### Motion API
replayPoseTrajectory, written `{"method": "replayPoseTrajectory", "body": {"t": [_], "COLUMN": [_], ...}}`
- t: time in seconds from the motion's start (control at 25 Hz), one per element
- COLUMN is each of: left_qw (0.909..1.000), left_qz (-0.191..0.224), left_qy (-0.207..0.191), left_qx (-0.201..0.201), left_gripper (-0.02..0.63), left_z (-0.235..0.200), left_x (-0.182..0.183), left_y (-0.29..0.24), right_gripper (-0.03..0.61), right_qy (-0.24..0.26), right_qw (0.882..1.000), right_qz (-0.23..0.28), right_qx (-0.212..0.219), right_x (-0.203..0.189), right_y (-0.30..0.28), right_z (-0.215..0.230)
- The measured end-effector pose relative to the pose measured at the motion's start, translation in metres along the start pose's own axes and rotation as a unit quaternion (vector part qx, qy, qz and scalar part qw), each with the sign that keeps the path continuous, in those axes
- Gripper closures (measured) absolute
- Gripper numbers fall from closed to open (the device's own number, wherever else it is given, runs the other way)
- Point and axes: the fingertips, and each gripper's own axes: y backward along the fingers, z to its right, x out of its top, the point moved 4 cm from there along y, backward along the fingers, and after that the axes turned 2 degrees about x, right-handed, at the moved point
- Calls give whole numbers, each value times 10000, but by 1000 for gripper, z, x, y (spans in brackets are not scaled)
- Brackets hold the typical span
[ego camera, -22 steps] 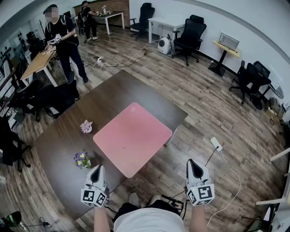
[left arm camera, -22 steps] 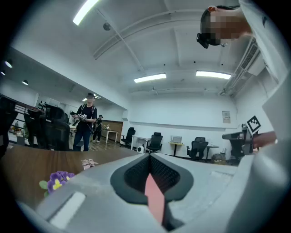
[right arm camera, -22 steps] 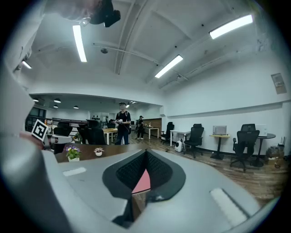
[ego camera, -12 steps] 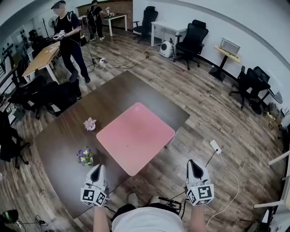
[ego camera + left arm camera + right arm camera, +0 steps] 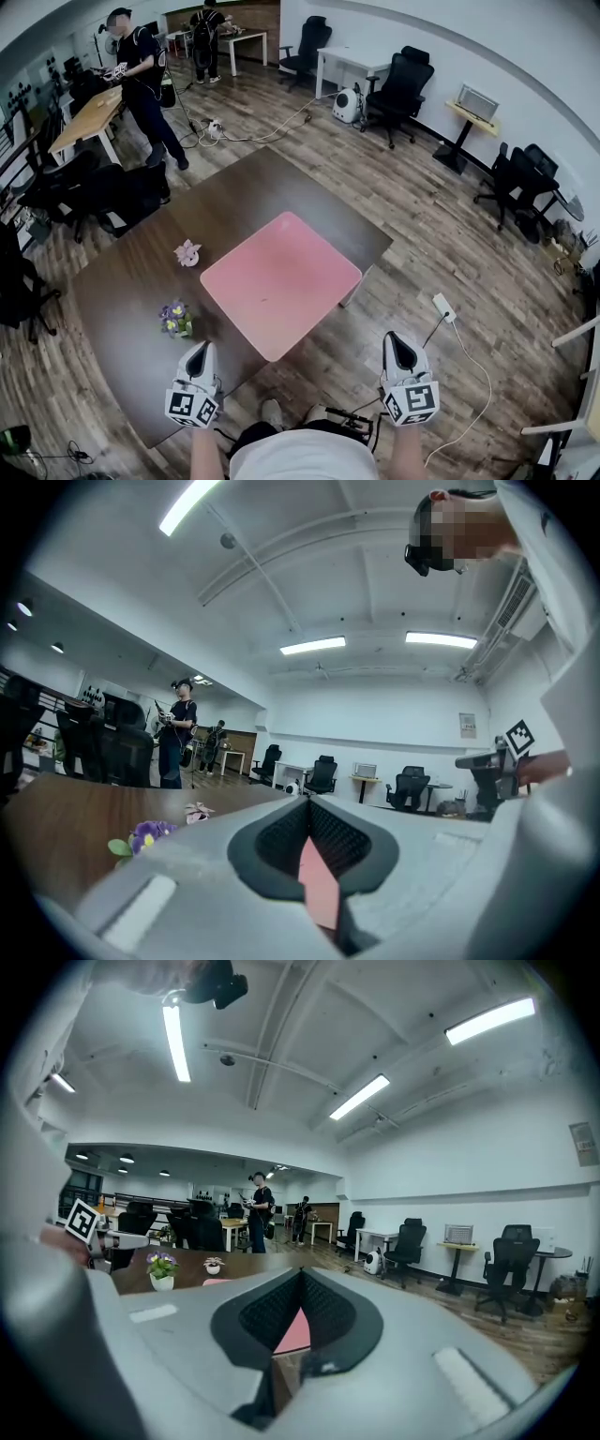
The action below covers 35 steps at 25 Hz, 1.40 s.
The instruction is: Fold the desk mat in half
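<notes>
Head view, desk mat: the pink desk mat (image 5: 281, 281) lies flat and unfolded on the dark table (image 5: 122, 291), with one corner towards you, so you have a near edge to pick up.
Head view, left gripper: your left gripper (image 5: 199, 348) hangs over the near table edge, short of the mat, lined up to reach its left side.
Head view, right gripper: your right gripper (image 5: 397, 339) is off the table over the wooden floor, well apart from the mat; I judge it needs to come in before any lift.
Head view, clutter: a purple flower pot (image 5: 174, 320) and a pink flower ornament (image 5: 187, 252) stand beside the mat's left edge, so mind them when you fold.
Left gripper view, tongs: the jaws meet at the tips and grip nothing; the mat (image 5: 319, 883) only shows as a pink strip beyond the pads.
Right gripper view, tongs: the jaws are fully closed and hold nothing; the mat (image 5: 295, 1333) shows pink past them, out of reach.
Stage: the fold has not begun; you need to open both tongs before you take an edge.
</notes>
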Motion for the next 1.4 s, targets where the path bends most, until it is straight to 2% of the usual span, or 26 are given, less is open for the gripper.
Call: {"method": "replayPoseTrajectory", "body": {"t": [0.32, 0.6, 0.88, 1.12, 1.4], "left_qw": [10000, 9997, 9992, 9993, 9996], "left_qz": [-69, -66, -202, -230, -107], "left_qy": [-26, -111, 63, 125, 143], "left_qx": [27, 222, 338, 266, 204], "left_gripper": [611, 611, 611, 611, 611], "left_z": [14, 29, 34, 12, -26], "left_x": [-1, 1, -9, -14, 6], "left_y": [-3, -6, -22, -64, -120], "right_gripper": [577, 577, 577, 577, 577], "right_qy": [151, 166, -102, -132, 33], "right_qw": [9997, 9991, 9987, 9987, 9991], "right_qz": [-166, -140, -170, -295, -248], "right_qx": [69, 354, 462, 387, 331], "right_x": [-5, -7, -10, -12, 12], "right_y": [1, 1, -17, -64, -127], "right_z": [7, 20, 36, 47, 49]}}
